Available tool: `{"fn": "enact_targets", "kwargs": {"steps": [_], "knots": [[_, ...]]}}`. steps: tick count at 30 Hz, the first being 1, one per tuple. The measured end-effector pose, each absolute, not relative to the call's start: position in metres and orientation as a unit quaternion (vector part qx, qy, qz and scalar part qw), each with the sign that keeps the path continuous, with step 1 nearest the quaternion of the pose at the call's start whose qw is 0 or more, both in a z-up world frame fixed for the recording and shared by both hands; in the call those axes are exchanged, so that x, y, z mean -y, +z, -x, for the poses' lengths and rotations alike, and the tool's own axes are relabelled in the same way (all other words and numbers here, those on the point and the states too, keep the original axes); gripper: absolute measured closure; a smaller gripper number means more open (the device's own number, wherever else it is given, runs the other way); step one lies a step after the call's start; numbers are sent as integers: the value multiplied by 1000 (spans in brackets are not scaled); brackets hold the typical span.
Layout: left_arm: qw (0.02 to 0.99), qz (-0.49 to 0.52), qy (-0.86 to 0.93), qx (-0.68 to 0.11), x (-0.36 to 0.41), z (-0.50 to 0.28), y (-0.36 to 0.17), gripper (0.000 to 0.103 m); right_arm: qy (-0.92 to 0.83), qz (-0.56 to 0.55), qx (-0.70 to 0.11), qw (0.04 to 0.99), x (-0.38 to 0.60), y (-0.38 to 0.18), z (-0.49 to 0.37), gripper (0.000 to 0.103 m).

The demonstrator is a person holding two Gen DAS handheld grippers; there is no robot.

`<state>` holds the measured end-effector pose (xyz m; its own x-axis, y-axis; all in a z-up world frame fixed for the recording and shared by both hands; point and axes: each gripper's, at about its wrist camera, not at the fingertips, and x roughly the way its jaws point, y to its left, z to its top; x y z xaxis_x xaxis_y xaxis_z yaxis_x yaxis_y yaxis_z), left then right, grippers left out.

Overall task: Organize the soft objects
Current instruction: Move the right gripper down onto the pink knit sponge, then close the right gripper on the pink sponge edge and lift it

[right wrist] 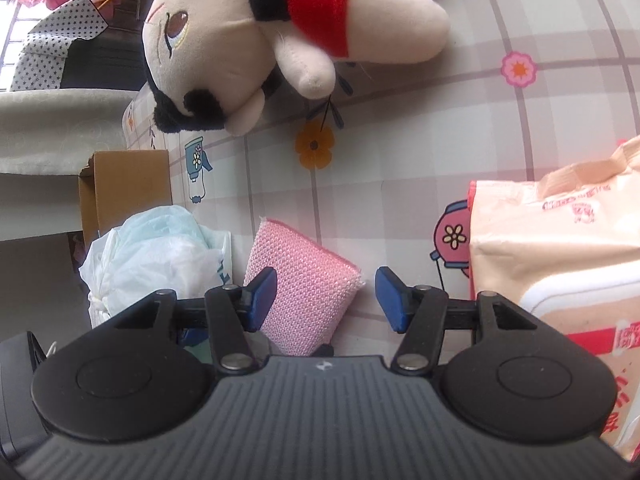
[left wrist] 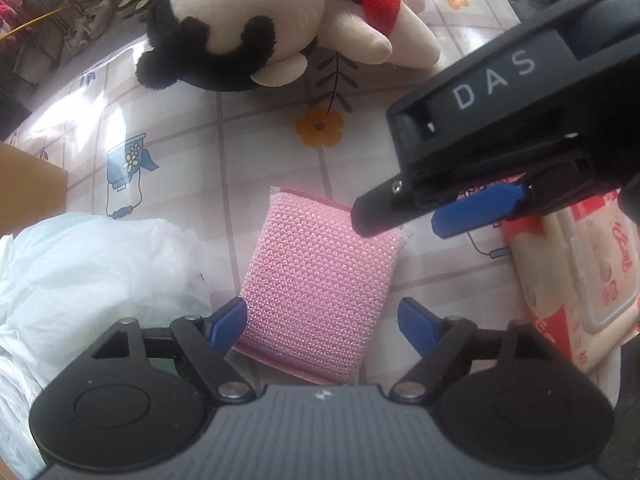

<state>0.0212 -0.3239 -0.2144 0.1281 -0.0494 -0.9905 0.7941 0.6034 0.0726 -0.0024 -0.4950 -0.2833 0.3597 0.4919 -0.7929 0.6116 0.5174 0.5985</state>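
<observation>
**Pink sponge between parted jaws**

A pink mesh sponge [left wrist: 320, 280] lies flat on the flowered tablecloth [left wrist: 208, 140], at the lower centre of the left wrist view. The left gripper [left wrist: 322, 326] hangs over it, jaws wide, pads clear of it. The right gripper [right wrist: 326, 298] (entering from the right in the left wrist view) stands partly open, empty. A plush doll [left wrist: 280, 20] lies at the top, a wipes pack [right wrist: 560, 260] at right, a white plastic bag [left wrist: 88, 264] at left.
</observation>
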Motion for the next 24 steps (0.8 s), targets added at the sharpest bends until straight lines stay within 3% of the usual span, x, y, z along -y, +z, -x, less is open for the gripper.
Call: {"fn": "enact_targets", "kwargs": {"steps": [8, 13, 17, 24], "knots": [[659, -330, -326, -592, 327, -15, -229, 14, -33, -507, -581, 636, 471, -302, -1, 49], [620, -270, -343, -652, 319, -6, -233, 21, -23, -512, -583, 630, 461, -309, -7, 50], [648, -291, -332, -621, 315, 3, -225, 20, -22, -493, -595, 635, 453, -308, -11, 50], [649, -239, -318, -649, 312, -14, -232, 20, -26, -485, -589, 646, 454, -306, -9, 60]]}}
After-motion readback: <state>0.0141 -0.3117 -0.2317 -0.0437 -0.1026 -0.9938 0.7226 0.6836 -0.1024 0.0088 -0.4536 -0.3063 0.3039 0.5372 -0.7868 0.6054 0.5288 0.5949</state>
